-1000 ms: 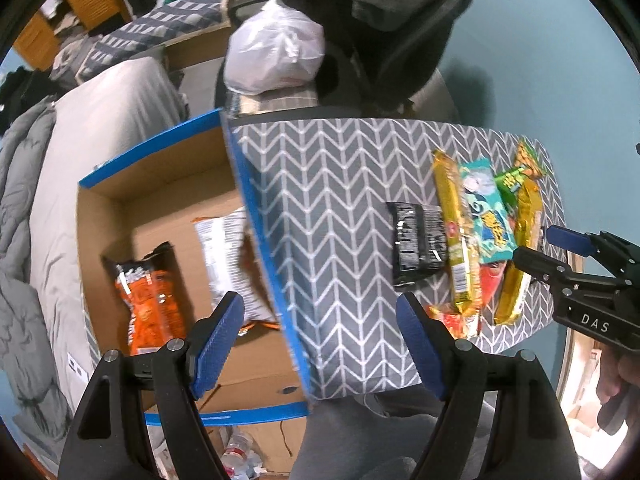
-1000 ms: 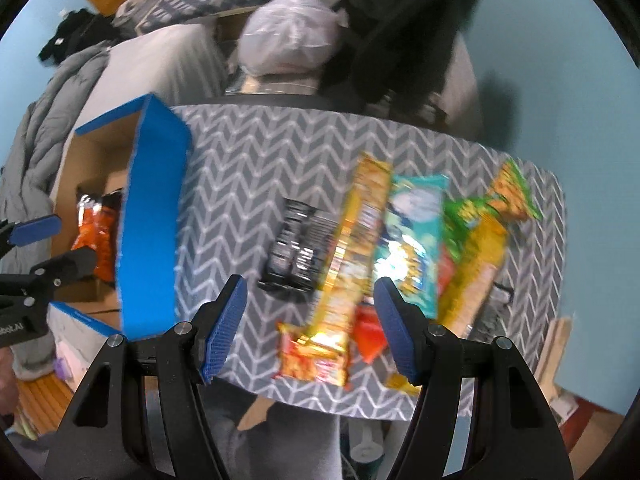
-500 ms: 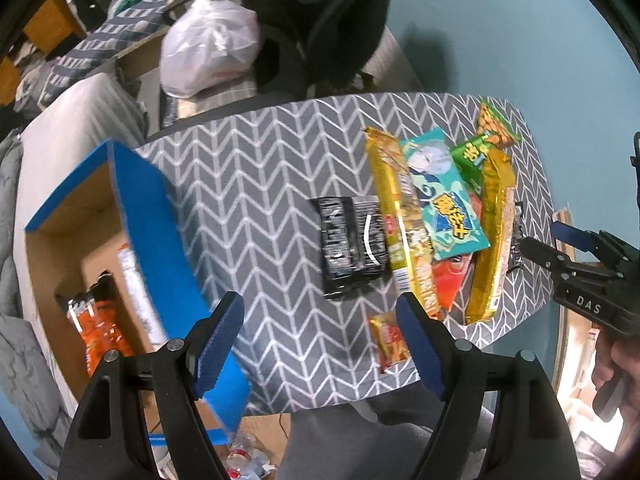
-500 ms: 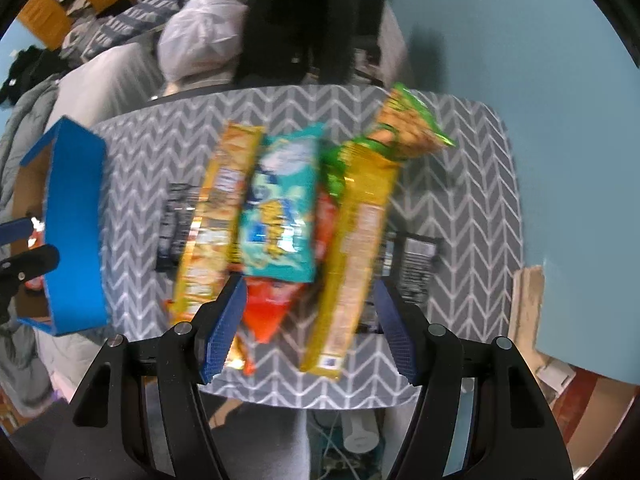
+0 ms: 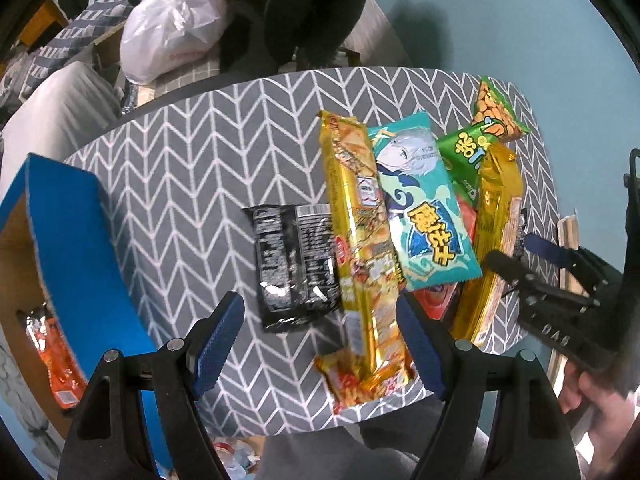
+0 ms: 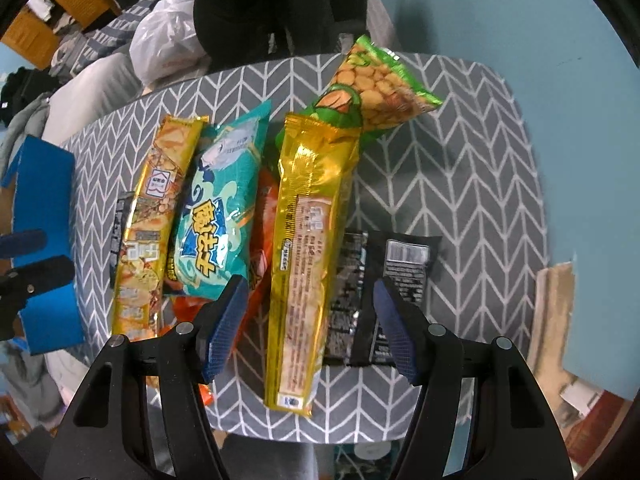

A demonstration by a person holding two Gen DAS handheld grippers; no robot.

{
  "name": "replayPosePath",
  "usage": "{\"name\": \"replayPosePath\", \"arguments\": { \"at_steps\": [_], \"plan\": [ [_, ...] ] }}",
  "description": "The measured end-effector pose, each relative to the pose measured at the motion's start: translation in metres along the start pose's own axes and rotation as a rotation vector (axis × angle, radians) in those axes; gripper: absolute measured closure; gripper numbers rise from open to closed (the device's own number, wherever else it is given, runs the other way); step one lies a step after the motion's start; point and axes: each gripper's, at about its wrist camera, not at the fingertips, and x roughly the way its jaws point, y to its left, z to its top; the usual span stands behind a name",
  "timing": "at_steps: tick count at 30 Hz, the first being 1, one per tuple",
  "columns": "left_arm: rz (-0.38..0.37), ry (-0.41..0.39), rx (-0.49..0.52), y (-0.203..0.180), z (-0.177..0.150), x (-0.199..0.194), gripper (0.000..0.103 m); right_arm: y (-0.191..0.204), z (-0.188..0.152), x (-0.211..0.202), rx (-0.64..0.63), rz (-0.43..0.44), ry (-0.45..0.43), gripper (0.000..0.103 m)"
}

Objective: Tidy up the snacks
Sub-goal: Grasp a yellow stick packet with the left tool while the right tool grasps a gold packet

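Several snack packets lie in a pile on the grey chevron table. My left gripper hangs open above a black packet and a long gold packet, touching neither. Beside them lie a teal packet and a green packet. My right gripper is open over a second gold packet, with another black packet under its right finger. It also shows at the right edge of the left wrist view as the right gripper. A red-orange packet is partly buried.
A cardboard box with a blue flap stands left of the table and holds an orange snack bag. Behind the table are a white plastic bag, dark clothing on a chair and bedding. A teal wall lies to the right.
Both grippers have moved right, away from the box, and come down lower over the snack pile. Both have stayed open with nothing held.
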Motion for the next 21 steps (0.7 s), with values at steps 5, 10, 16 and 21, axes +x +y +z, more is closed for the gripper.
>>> {"name": "replayPosePath", "arguments": {
  "at_steps": [5,10,16,21],
  "plan": [
    [-0.004,0.033,-0.017,-0.009,0.008,0.018,0.023,0.003,0.002,0.015,-0.006,0.026,0.007,0.038],
    [-0.019,0.055,-0.041,-0.017,0.014,0.033,0.023,0.006,0.003,0.023,-0.01,0.047,0.003,0.054],
    [0.005,0.077,-0.036,-0.031,0.022,0.055,0.023,0.0,0.003,0.026,0.01,0.066,0.007,0.073],
    [0.018,0.104,-0.038,-0.036,0.025,0.073,0.023,-0.006,-0.002,0.019,0.008,0.076,0.006,0.074]
  ]
}}
